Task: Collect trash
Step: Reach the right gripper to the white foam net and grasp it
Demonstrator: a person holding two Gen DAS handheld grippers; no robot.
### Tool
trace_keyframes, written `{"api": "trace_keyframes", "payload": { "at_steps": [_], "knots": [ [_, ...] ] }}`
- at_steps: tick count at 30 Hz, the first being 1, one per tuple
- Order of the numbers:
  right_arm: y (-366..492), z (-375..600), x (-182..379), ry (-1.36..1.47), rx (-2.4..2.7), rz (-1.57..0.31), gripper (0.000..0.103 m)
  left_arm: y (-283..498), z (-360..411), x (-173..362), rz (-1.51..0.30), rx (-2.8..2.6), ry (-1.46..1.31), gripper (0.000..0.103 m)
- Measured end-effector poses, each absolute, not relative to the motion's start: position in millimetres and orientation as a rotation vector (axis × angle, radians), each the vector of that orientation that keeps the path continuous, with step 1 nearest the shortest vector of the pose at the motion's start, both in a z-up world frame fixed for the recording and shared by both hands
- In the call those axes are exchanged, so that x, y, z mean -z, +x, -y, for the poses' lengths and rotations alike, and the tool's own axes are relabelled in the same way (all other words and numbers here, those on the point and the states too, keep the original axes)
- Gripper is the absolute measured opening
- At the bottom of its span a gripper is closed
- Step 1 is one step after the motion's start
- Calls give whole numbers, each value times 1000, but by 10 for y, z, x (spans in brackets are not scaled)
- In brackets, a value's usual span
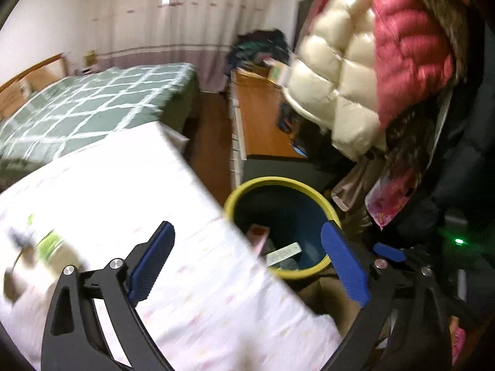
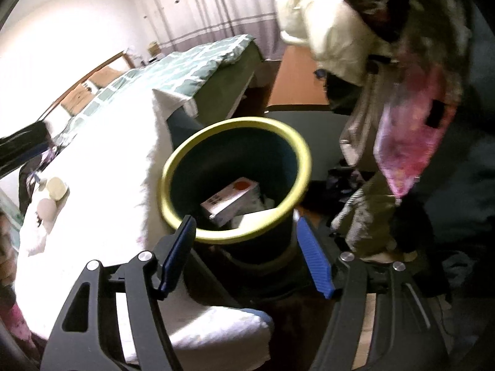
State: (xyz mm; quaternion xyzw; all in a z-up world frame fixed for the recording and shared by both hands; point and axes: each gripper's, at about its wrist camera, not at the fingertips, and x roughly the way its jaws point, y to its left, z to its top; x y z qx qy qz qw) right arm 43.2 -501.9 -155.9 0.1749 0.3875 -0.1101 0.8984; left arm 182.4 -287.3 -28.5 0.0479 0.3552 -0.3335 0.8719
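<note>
Looking along the left gripper point(image 1: 247, 262), the jaws stand wide with nothing between them; the white cloth-covered table point(image 1: 123, 185) fills the near left, and the yellow-rimmed bin point(image 1: 312, 190) sits just beyond its edge, ahead and toward the right finger; a small box point(image 1: 258, 233) and a pale flat strip point(image 1: 284, 252) already lie inside; blurred scraps point(image 1: 34, 247), one with green on it, rest on the cloth off to the left of the left finger, so the next pick probably calls for a swing leftward, away from the bin.

From the right gripper point(image 2: 244, 247), the jaws are parted at a middling width and hold nothing; the bin's rim point(image 2: 173, 160) lies straight ahead, just past the fingertips, the carton point(image 2: 232, 201) lying inside; pale rounded scraps point(image 2: 52, 194) sit well to the left on the cloth, seemingly nearer the left hand.
</note>
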Motion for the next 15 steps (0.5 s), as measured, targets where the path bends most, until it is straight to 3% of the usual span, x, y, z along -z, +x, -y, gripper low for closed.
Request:
{"api": "trace_keyframes", "payload": {
  "at_steps": [15],
  "knots": [
    [1239, 3349, 1376, 189, -166, -847, 65, 1041, 238, 34, -611, 176, -105, 98]
  ]
}}
